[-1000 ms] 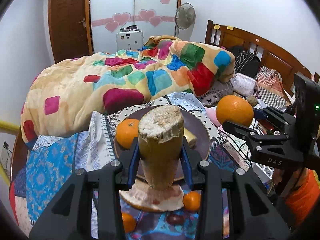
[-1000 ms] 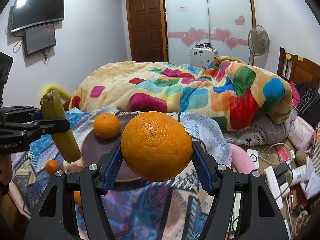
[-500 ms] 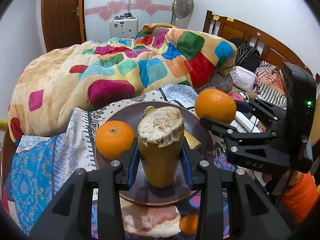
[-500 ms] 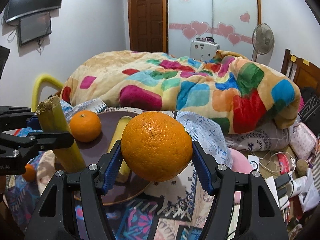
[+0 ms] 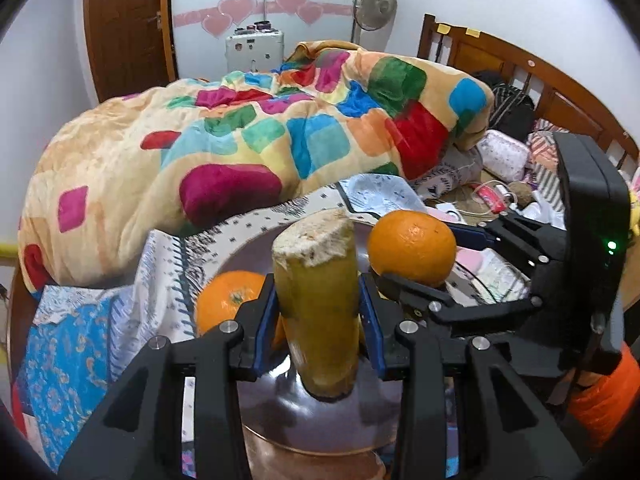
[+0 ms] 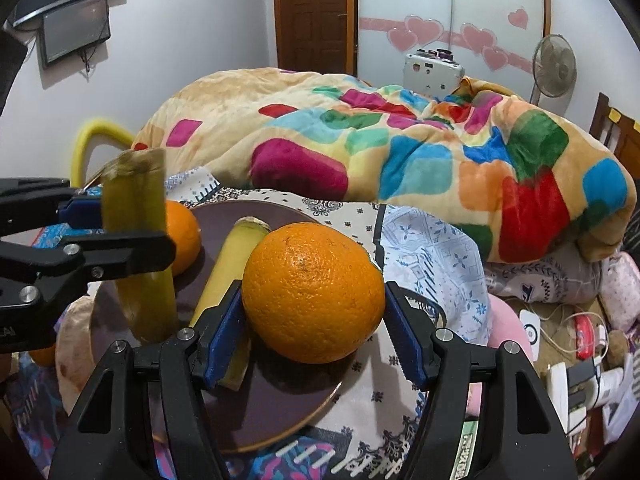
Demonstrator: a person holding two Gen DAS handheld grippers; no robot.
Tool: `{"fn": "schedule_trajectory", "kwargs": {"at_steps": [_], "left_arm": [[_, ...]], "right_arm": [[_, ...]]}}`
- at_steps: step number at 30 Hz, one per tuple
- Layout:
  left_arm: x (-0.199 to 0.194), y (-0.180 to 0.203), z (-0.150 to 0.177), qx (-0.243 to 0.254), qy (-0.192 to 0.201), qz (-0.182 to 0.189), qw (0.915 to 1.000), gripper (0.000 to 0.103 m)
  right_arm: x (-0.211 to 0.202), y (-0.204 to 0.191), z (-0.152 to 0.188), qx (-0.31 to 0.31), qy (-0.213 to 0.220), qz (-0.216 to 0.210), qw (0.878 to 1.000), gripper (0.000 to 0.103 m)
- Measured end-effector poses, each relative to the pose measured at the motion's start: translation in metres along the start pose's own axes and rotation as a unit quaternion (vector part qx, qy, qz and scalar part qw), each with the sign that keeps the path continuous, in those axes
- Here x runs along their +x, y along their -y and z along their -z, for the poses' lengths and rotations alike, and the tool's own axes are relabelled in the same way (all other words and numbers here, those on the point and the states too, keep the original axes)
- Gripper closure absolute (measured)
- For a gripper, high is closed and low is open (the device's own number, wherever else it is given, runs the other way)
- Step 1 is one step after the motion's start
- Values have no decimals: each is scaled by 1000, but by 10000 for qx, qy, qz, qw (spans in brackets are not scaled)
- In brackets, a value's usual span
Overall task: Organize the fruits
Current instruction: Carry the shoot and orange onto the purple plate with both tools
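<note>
Left tongs [image 5: 320, 316] pinched an upright yellow stalk piece [image 5: 318, 308] over the dark plate [image 6: 276, 412], right tongs [image 6: 314, 320] clamped a large orange [image 6: 314, 292] above the plate's rim, smaller orange [image 5: 228, 304] lay on the plate

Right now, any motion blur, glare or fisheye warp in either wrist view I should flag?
Left wrist view: sharp on the sugarcane piece in the left gripper; glare on the plate; headboard bowed by the fisheye, corners vignetted. Right wrist view: large orange in the right gripper crisp; that same sugarcane piece smeared by motion; wardrobe edges curve.
</note>
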State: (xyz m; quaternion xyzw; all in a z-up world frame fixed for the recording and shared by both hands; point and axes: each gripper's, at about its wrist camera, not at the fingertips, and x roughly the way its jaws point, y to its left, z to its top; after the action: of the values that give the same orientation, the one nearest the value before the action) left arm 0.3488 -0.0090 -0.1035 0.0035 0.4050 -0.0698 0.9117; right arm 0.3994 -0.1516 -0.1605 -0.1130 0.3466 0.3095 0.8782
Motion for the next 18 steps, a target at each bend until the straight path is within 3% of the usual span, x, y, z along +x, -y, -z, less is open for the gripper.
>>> {"fn": "schedule_trajectory", "kwargs": {"at_steps": [5,14,18], "left_arm": [[6,-3,-3,-6,-4,-51,10000,64],[18,-13,-4,-168,-155,-123,9997,51],[16,-13,-2,-211,-173,-88,9996,51]], "right_arm": [[6,5,-3,87,-110,-145,9998,39],[5,2,-2,-41,-145,-54,9999,38],[2,-1,0,-93,-143,23,9999,37]]}}
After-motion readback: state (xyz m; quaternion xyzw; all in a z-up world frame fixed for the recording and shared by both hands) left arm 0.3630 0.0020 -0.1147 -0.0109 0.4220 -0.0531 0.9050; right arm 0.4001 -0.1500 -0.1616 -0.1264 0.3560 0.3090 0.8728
